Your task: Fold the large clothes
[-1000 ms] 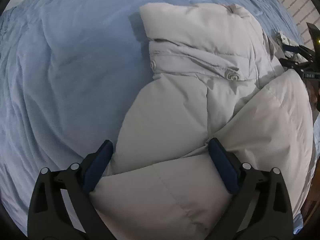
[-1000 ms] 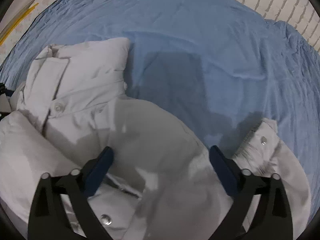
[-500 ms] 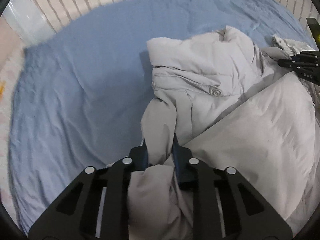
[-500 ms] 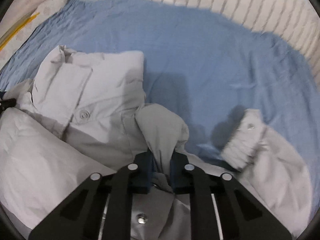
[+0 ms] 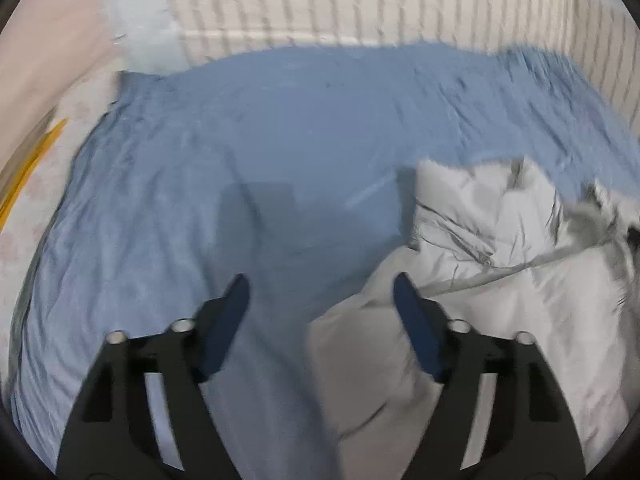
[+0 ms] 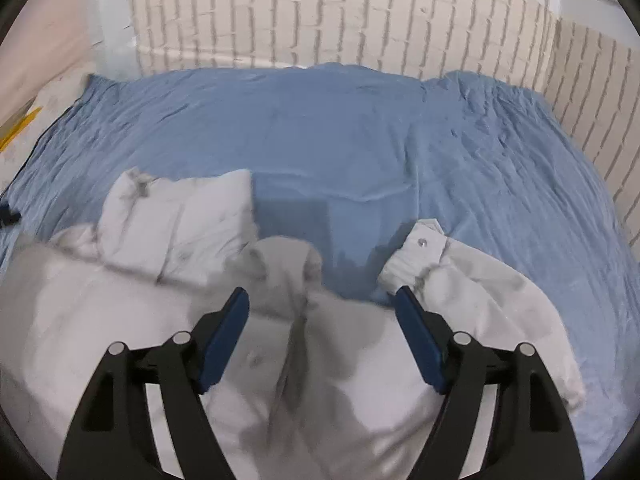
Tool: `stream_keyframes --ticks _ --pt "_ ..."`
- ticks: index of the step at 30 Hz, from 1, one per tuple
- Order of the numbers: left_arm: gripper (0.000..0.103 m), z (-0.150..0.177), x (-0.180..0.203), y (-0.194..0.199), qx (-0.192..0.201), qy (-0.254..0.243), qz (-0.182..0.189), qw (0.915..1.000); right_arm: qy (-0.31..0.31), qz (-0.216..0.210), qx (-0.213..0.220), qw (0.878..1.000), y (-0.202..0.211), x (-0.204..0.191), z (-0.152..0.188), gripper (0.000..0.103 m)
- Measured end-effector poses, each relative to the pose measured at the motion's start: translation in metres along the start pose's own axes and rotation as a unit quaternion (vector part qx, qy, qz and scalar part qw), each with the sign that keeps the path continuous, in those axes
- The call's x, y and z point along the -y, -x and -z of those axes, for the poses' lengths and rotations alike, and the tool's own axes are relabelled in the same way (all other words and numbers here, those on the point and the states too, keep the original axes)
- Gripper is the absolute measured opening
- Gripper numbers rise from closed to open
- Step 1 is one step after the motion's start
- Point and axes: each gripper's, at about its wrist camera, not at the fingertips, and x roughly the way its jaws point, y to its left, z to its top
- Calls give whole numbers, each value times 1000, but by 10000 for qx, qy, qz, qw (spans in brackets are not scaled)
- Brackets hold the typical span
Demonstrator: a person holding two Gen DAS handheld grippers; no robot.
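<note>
Pale padded jacket [image 6: 120, 340] heaped lower left of right view, on blue bedsheet [image 6: 360, 140]. Soft, bulky, probably light and slippery; best pinched at cuff [image 6: 420, 256] or hem. Left gripper [image 5: 320, 292], right gripper [image 6: 320, 304] opening, empty.

the jacket [image 5: 500, 280] is motion-blurred, its right side and lower part cut off by the frame.

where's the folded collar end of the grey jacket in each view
Left wrist: the collar end sits right of centre, beyond the right fingertip, on the blue sheet.
Right wrist: the collar end sits left of centre, beyond the left fingertip.
Shared landmark: the white brick wall behind the sheet's far edge.
</note>
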Motion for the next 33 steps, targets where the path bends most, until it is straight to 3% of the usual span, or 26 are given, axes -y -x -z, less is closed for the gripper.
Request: stream_keyframes --ticks 3,5,7,10,13,16,18,20,23,26,29,31,33 --pt "75 20 -6 32 3 220 35 9998 76 -285 -69 9995 20 -19 10 77" --pt "67 38 0 41 -97 384 369 9985 80 -501 -197 9985 25 -33 20 78" --pt "35 57 17 35 -315 395 350 9981 133 -622 -266 9976 26 -53 32 77" --pt "14 78 26 -1 -788 416 -68 9960 460 -347 -425 9974 14 -76 49 77" --pt "13 95 13 -44 -1225 592 -513 9894 540 -58 -868 9947 -13 -76 64 76" --pt "11 108 -6 -77 -1650 889 -379 9816 266 -155 -1147 9929 -32 -67 74 76" --pt "4 107 -9 -88 -1773 879 -456 9792 299 -14 -1254 9917 -48 -68 72 78" --pt "3 99 -13 -84 -1730 986 -336 9794 417 161 -1294 9906 -63 -72 70 91" --pt "4 92 -23 -65 -1473 1138 -118 9825 -37 -164 -1515 9883 -75 -54 67 93" --pt "6 84 -27 -37 -1187 1028 11 9876 -38 -193 -1326 9910 -57 -45 66 92" --pt "22 70 -12 -17 -937 759 103 9927 -112 -233 -784 9966 -14 -39 62 92" --pt "47 62 6 -6 -807 640 229 9944 -196 -304 -417 9985 8 -36 54 92" --pt "50 49 24 -5 -703 563 355 9953 -254 -370 -142 9989 22 -35 40 93"
